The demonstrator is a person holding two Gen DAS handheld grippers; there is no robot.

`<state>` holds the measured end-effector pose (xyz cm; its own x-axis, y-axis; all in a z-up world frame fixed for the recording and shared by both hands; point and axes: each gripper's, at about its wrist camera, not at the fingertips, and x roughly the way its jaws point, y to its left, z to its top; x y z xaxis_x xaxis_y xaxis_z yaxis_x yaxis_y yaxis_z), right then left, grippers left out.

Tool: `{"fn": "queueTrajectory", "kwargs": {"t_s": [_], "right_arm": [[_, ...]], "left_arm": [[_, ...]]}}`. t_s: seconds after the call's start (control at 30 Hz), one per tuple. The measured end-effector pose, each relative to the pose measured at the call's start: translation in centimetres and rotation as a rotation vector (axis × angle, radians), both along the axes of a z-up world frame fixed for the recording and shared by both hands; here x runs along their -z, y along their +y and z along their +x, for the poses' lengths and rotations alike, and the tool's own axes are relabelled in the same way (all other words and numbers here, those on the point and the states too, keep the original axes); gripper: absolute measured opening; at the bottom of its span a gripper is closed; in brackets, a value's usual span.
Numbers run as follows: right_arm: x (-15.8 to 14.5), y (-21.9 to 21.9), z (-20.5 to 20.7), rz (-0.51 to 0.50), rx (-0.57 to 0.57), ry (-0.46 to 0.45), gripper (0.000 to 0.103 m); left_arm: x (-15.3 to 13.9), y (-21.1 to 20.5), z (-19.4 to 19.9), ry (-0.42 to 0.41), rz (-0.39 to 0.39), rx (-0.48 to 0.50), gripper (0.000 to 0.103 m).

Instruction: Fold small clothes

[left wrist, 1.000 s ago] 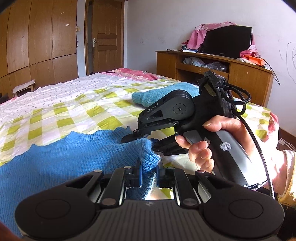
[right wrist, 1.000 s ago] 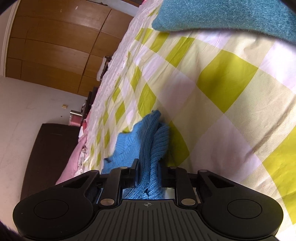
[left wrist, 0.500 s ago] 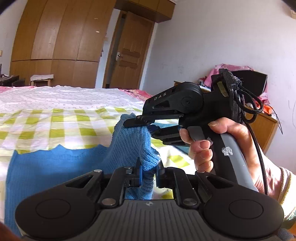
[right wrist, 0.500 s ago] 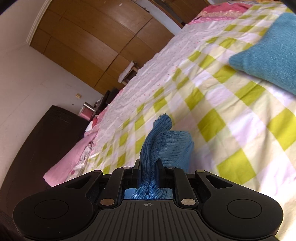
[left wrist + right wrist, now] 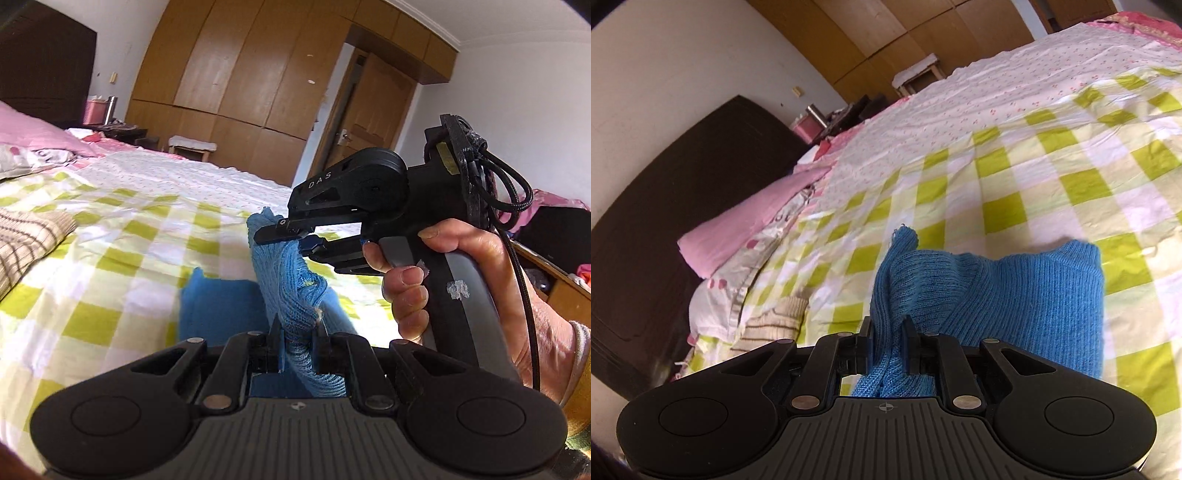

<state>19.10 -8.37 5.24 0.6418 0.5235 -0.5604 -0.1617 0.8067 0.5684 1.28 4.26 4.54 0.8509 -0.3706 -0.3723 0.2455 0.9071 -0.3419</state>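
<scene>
**Sweater edge lifted, both grippers hanging on**

Both hands have swung round and come up since a second ago, dragging the blue sweater (image 5: 291,291) off the bed (image 5: 122,236) so its edge now stands up in a bunched ridge rather than lying flat. Left gripper (image 5: 298,334) is clenched on a wad of the knit right at the near edge of its view. Right gripper (image 5: 284,240) sits just beyond it, a bit to the right, pinching the same edge higher up, with the person's hand (image 5: 454,280) wrapped round its handle. From the right wrist view, that gripper (image 5: 887,334) has the knit squeezed between its fingers, and the rest of the sweater (image 5: 1034,295) drapes off to the right onto the green-checked bedspread (image 5: 1015,177). Pink pillow (image 5: 738,236) is far left by the dark headboard (image 5: 665,229).
</scene>
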Motion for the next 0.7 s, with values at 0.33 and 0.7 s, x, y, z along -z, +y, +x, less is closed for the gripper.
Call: {"fn": "queueTrajectory", "kwargs": {"t_s": [0.33,0.7], "right_arm": [[4.4,6.3,1.6,-0.132,-0.107,0.083,0.023],[0.3,5.7,-0.4,-0.091,-0.191,-0.020,0.025]], "left_arm": [[4.2,3.5,0.4,0.128,0.016,-0.066,0.020],[2.8,5.1,-1.3,0.126,0.079,-0.103,0.027]]}}
